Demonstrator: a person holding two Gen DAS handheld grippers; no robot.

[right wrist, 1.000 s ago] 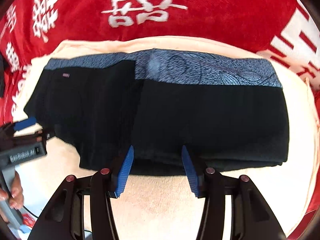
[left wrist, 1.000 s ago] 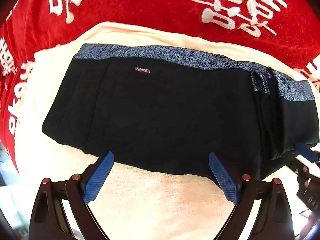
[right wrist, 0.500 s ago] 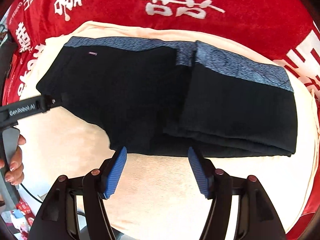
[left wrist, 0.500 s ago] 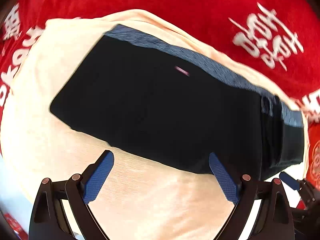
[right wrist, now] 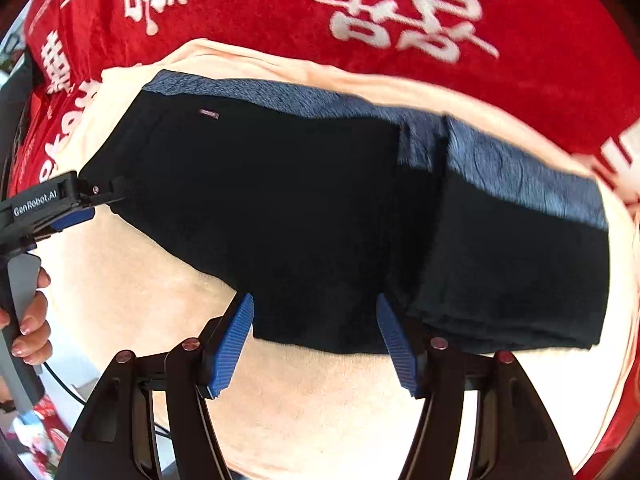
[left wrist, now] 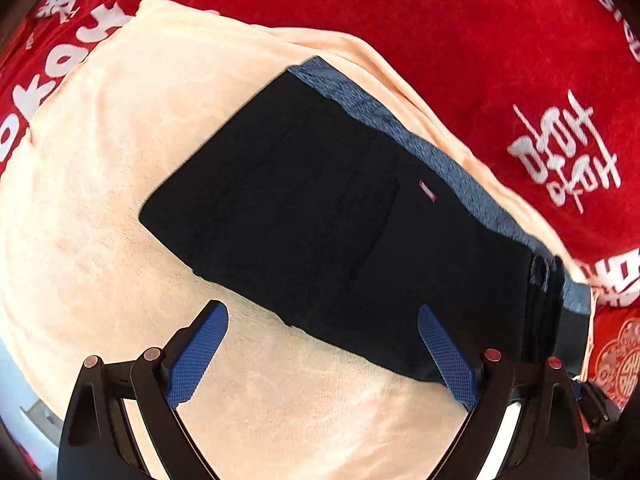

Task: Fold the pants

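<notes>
Pants, black with a blue waistband, lie folded on a cream towel spread over a red blanket. Right gripper hangs over the near hem, fingers apart, having just been opening; hem edge lies between them, pads not pressing it. Left gripper open, over the towel just short of the near edge; nothing held. A hand grips the left gripper's handle at the pants' left corner.
</notes>
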